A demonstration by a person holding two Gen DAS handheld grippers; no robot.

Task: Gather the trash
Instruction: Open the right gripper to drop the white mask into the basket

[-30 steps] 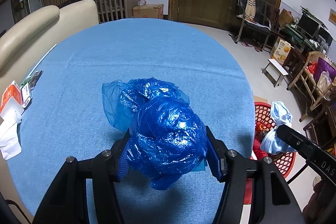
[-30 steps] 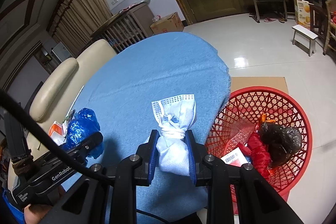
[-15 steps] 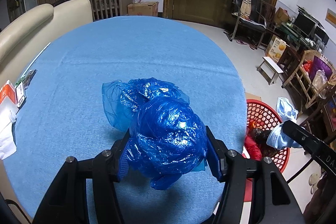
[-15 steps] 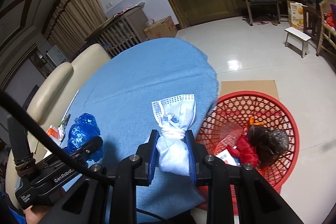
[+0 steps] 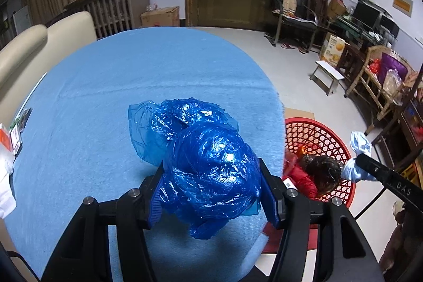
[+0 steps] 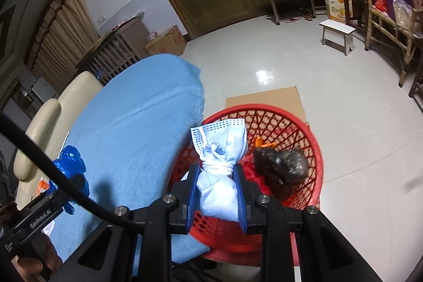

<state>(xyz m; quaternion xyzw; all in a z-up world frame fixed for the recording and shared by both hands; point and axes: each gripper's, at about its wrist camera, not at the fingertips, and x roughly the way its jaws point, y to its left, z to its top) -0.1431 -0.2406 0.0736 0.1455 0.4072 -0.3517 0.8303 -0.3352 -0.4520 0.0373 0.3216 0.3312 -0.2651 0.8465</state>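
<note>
"GenRobot.AI" printed on left gripper (image 5: 211,192) body; "DAS" on right gripper (image 6: 218,192); "PORK FLOSS" on yellow carton (image 6: 335,4). Left, tilted down over blue-clothed round table (image 5: 132,75), clamps crumpled blue plastic bag (image 5: 208,171). Right, angled down over red lattice plastic basket (image 6: 304,128), grips tied-up pale blue face mask (image 6: 220,171).

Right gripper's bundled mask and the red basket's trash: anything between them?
No. In the right wrist view the mask, clamped in the right gripper, hangs over the red basket; only air separates them.
</note>
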